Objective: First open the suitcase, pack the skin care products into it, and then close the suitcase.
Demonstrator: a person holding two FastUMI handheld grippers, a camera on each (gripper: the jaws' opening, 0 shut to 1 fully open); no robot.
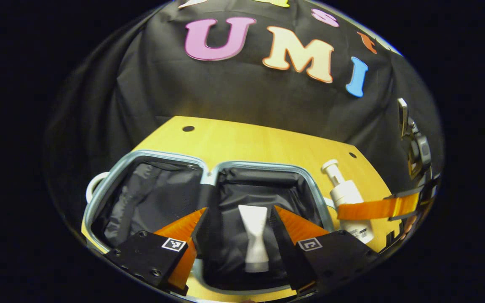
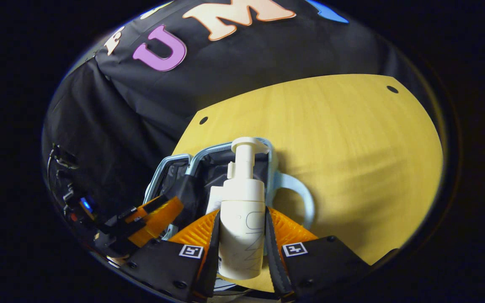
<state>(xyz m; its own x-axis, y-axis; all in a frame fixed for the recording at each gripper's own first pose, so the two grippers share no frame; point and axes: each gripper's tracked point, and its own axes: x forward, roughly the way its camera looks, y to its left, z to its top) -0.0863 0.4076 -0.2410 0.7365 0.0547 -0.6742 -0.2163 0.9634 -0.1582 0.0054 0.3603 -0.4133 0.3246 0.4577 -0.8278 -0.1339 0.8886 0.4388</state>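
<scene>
Open suitcase on a wooden table – pale blue rim, black fabric lining, white tube lying inside between the spread left gripper, right gripper pinching an upright white pump bottle – just beside the case's rim.

White pump bottle, white tube, pale blue suitcase with black lining, yellow wooden table
</scene>
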